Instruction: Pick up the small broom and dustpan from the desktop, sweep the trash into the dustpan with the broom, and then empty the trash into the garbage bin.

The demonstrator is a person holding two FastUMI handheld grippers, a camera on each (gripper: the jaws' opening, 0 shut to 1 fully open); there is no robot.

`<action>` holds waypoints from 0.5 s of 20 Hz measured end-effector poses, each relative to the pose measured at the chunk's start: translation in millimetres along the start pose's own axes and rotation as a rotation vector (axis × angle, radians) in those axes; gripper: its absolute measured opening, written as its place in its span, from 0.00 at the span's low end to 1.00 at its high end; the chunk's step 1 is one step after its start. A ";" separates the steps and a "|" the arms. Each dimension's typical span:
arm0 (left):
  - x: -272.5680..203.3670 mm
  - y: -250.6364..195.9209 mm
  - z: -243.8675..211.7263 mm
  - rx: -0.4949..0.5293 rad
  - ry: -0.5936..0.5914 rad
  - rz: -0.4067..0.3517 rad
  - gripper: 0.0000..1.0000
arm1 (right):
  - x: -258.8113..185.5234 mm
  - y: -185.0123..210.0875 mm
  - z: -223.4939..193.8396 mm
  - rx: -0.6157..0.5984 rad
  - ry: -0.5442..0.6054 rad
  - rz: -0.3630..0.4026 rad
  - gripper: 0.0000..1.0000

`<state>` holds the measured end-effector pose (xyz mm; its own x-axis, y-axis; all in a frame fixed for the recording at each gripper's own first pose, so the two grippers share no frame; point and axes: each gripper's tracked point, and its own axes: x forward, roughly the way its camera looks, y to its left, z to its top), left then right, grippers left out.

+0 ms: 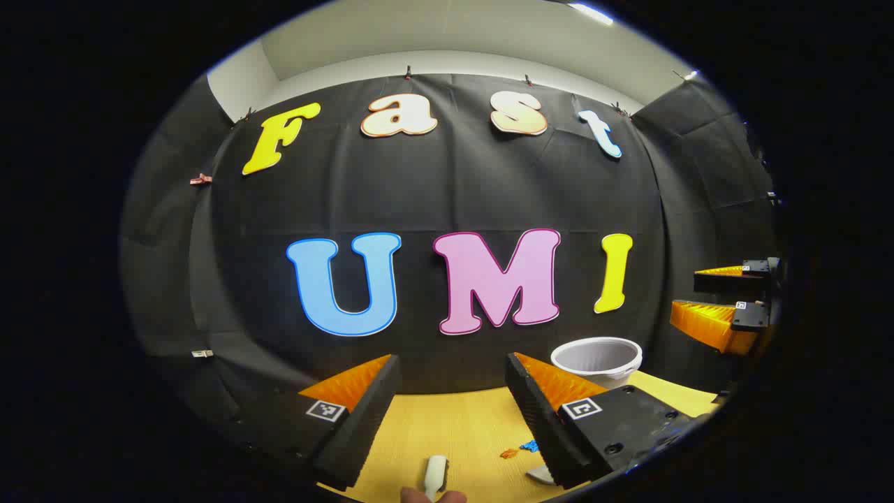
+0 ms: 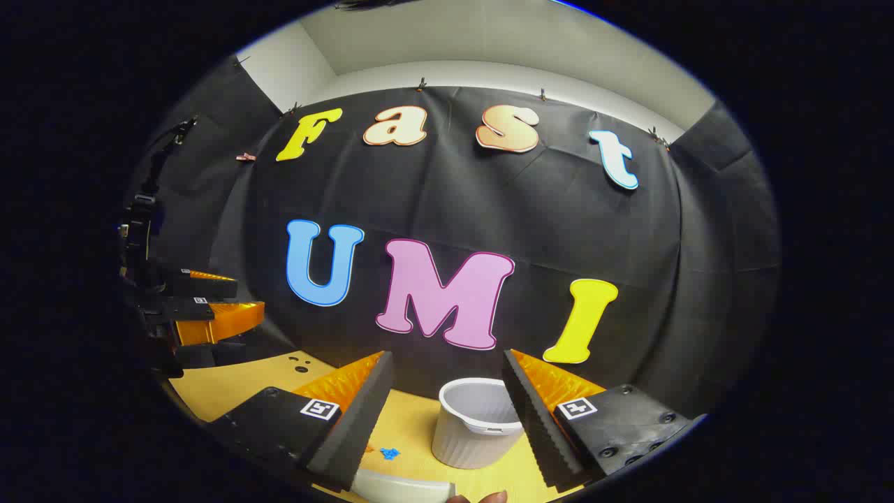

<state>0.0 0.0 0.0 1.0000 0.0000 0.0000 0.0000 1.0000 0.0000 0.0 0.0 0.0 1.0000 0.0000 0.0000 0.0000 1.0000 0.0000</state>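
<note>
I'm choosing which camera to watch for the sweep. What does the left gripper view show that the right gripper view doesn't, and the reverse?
Left gripper view: a slim white handle lies on the yellow desktop between the fingers of the open left gripper, and an orange scrap lies near it.
Right gripper view: a wide curved white piece sits at the bottom edge, and small dark spots mark the desktop's far left.
Both: the desktop, the white bin, blue scraps, and the other gripper off to one side. The right gripper is open too.
</note>
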 end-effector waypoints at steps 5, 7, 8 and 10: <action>-5.7 6.2 -5.5 0.030 0.013 0.010 0.96 | -5.2 3.1 -3.3 0.003 0.013 -0.001 0.97; -6.8 8.3 -6.5 0.025 0.021 0.010 0.96 | -5.6 3.1 -3.1 0.008 0.015 -0.004 0.97; -6.9 8.3 -8.8 0.017 0.027 0.006 0.96 | -6.6 4.4 -4.3 0.014 0.018 -0.004 0.97; -9.2 11.1 -13.4 0.008 0.034 0.010 0.96 | -6.8 7.7 -4.8 0.019 0.026 0.000 0.97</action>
<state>-9.2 11.1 -13.4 0.9994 0.0100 -0.0343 -0.0097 0.9999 0.0079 -6.8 7.7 -4.8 0.9996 0.0001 -0.0265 0.0004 0.9998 0.0190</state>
